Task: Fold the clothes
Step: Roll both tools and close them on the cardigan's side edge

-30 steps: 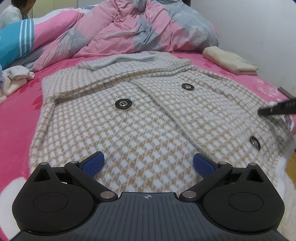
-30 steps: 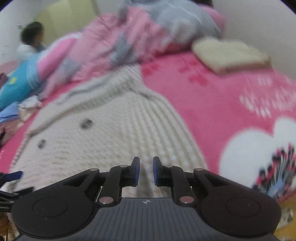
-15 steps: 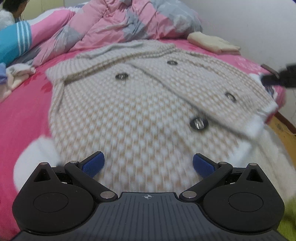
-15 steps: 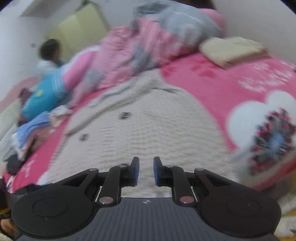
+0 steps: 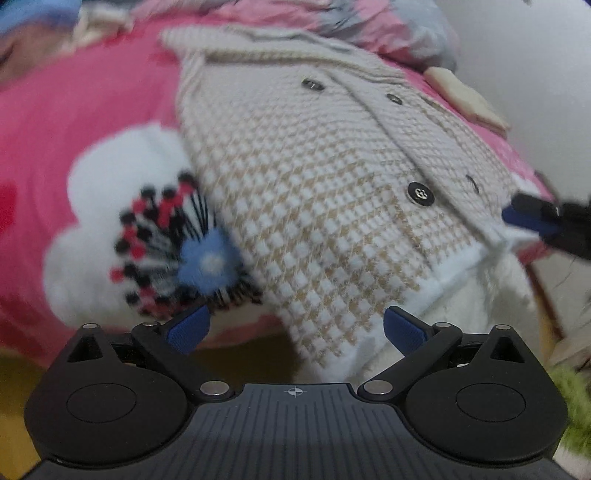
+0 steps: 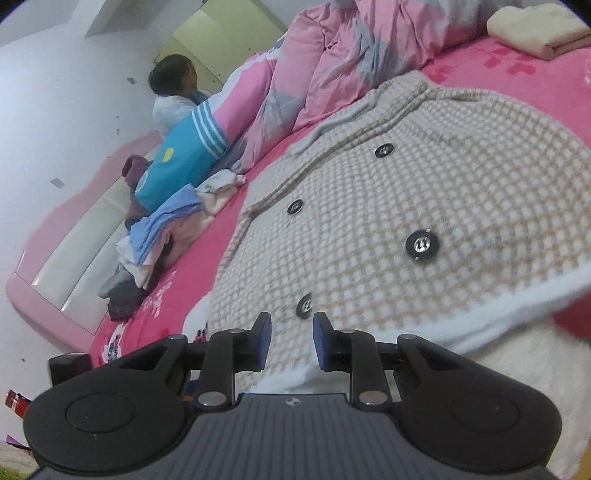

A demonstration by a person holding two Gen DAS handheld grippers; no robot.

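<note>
A beige-and-white houndstooth jacket (image 5: 314, 192) with black buttons lies face up on the pink bed, its white-edged hem reaching the bed's near edge. My left gripper (image 5: 295, 328) is wide open, with the hem's near corner lying between and just beyond its blue pads. In the right wrist view the jacket (image 6: 424, 177) fills the middle. My right gripper (image 6: 292, 332) has its pads close together with the thick white hem between them. From the left wrist view the right gripper (image 5: 532, 221) shows at the right edge, on the hem's other corner.
A pink flowered blanket (image 5: 74, 122) covers the bed. A folded cream garment (image 6: 532, 26) lies at the far right by the wall. A pink-grey quilt (image 6: 332, 55) and a pile of clothes (image 6: 166, 229) lie at the head end, where a person (image 6: 173, 85) sits.
Both grippers have drawn back toward the foot of the bed. The jacket's hem, which lay further up the bed, now reaches the edge. The left gripper stays open.
</note>
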